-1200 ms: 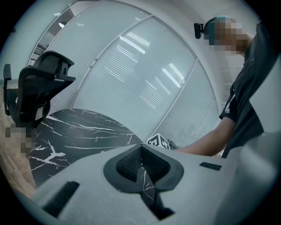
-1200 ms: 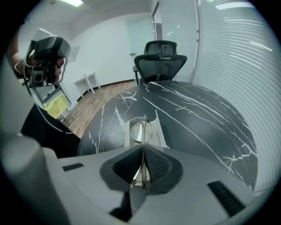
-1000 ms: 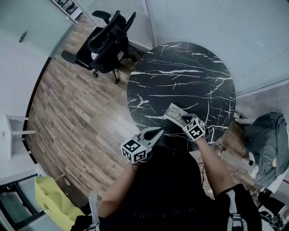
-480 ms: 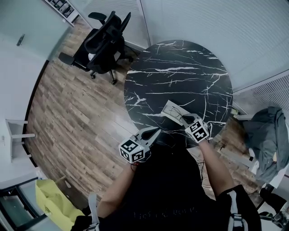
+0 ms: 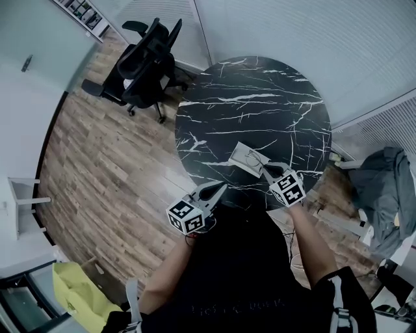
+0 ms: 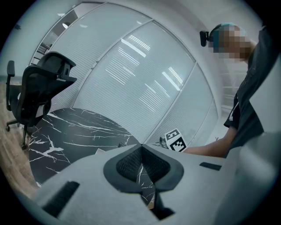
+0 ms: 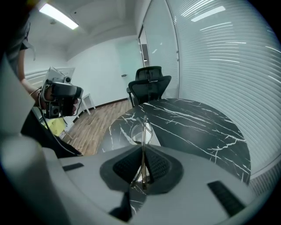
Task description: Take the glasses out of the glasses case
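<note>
Round table (image 5: 260,97): black marble top, white veins, standing on a wood plank floor (image 5: 97,162). Black office chair (image 5: 148,62) off the table's far-left edge, near but not touching; armrests and castors show. White slatted blinds (image 5: 292,26) run behind the table, on its far and right sides. Grey garment heap (image 5: 389,195) to the right of the table. Yellow-green bag (image 5: 75,293) at lower left, well apart from the table. White stand (image 5: 26,198) against the pale left wall. Shelf (image 5: 81,10) in the top-left corner, contents too small to tell. Ceiling strip light (image 7: 59,15) lit, seen from the right gripper view.
</note>
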